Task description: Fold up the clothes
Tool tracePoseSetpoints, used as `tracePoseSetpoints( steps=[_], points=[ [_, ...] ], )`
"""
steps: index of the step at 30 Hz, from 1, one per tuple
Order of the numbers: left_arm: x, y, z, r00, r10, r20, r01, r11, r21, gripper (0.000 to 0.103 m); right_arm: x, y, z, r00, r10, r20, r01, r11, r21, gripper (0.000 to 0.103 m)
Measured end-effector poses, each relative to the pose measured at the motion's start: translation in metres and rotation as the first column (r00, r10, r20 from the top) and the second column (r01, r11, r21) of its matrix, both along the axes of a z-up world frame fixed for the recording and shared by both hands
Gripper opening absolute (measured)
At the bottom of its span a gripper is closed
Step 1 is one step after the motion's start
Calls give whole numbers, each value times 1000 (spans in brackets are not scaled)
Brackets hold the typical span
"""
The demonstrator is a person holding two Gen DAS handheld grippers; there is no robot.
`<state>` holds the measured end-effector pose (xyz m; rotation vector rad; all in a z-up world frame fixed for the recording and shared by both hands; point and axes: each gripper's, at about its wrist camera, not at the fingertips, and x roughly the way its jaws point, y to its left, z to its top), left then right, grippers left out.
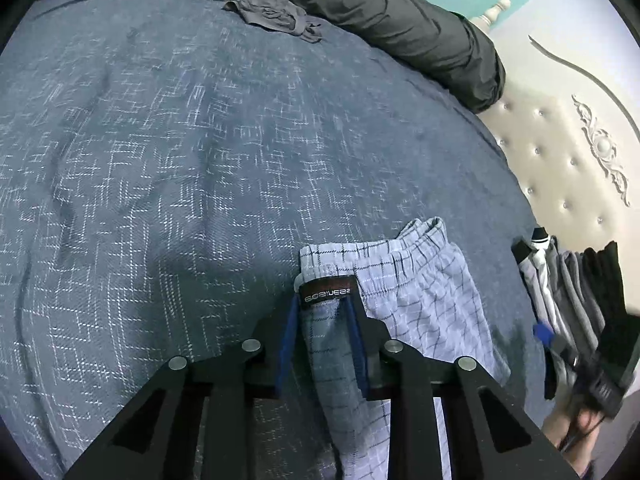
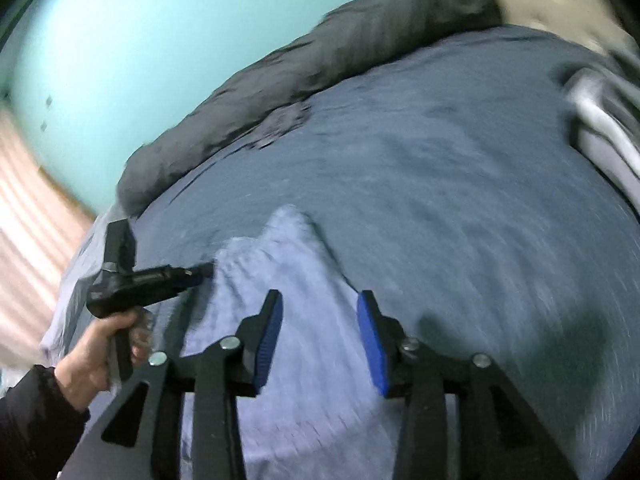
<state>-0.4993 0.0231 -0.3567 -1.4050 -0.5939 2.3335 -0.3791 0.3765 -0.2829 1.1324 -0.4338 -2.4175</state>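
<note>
Light-blue plaid shorts (image 1: 424, 300) lie partly folded on the blue bedspread (image 1: 180, 160). My left gripper (image 1: 322, 320) is shut on a band of the shorts just below a black label (image 1: 326, 294). In the blurred right wrist view the shorts (image 2: 296, 264) spread under my right gripper (image 2: 322, 320). It hovers open above them with nothing between its blue pads (image 2: 374, 344). A hand (image 2: 92, 356) at the left of that view holds the left gripper, whose tip meets the shorts' edge.
A stack of folded grey, white and black clothes (image 1: 568, 280) sits by the cream tufted headboard (image 1: 560, 140). A small grey garment (image 1: 272, 14) lies loose at the far side beside a dark rolled duvet (image 1: 400, 20). A turquoise wall (image 2: 140, 40) stands behind.
</note>
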Motion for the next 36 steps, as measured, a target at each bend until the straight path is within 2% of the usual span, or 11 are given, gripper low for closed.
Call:
tracePoseSetpoints(
  steps=[1, 4, 7, 10, 19, 24, 25, 27, 28, 31, 36],
  points=[
    [0, 0, 0, 1000, -4, -2, 4, 1000, 0, 25, -12, -11, 2, 999, 37, -1, -37, 999, 34, 51],
    [0, -4, 1, 1000, -17, 0, 17, 1000, 11, 25, -50, -42, 7, 989, 149, 5, -148, 980, 135, 52],
    [2, -7, 1, 1000, -18, 4, 18, 999, 38, 32, -83, -62, -4, 975, 213, 69, -222, 960, 174, 53],
    [1, -6, -1, 1000, -28, 10, 27, 998, 52, 38, -112, -74, -15, 968, 225, 112, -242, 952, 185, 53],
    [-6, -2, -7, 999, -40, 3, 40, 997, 62, 38, -153, -109, -30, 948, 271, 164, -309, 907, 285, 53],
    [-6, -2, -8, 999, -50, -4, 50, 996, 68, 37, -163, -112, -50, 937, 282, 206, -333, 898, 288, 52],
    [-6, -2, -8, 999, -52, -6, 53, 996, 68, 32, -163, -113, -53, 937, 283, 202, -334, 896, 292, 50],
    [-4, 1, -7, 998, -68, -17, 69, 995, 65, 20, -161, -112, -52, 941, 288, 178, -330, 901, 283, 36],
    [-2, 3, -5, 997, -77, -24, 79, 995, 64, 17, -160, -112, -51, 940, 296, 169, -332, 905, 265, 19],
    [3, 5, 4, 996, -76, -44, 79, 995, 57, 13, -154, -113, -47, 940, 306, 147, -336, 903, 269, 9],
    [17, 0, 34, 994, -66, -87, 72, 995, 62, 12, -137, -101, -22, 949, 308, 67, -315, 922, 225, 6]
  ],
)
